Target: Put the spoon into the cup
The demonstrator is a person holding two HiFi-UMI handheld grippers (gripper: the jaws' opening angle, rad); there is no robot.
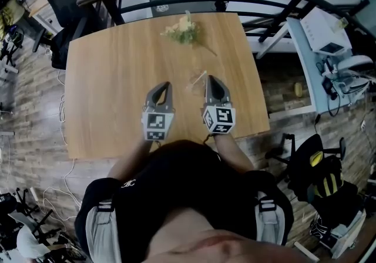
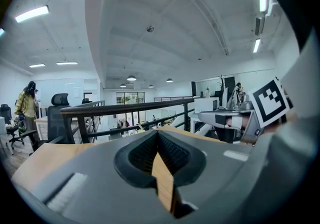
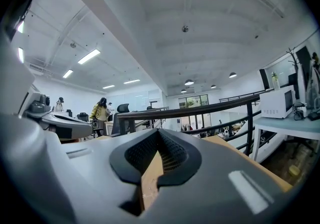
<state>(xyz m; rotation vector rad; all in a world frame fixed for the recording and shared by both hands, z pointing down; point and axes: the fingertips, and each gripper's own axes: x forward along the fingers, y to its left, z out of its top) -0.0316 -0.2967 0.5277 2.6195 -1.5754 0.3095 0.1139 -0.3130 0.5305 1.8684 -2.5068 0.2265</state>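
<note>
Left gripper (image 1: pixel 165 86) on the near left of the cup (image 1: pixel 195 84): jaws clenched, empty. Right gripper (image 1: pixel 210 78) just right of the cup: clenched, empty. Cup clear, on the table (image 1: pixel 111 80); the spoon (image 1: pixel 201 76) appears to lean inside it. Flowers (image 1: pixel 184 30) well beyond the cup.

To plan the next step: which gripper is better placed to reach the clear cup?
Right gripper: the cup stands just beside its shut jaws, while the left gripper is farther away.
</note>
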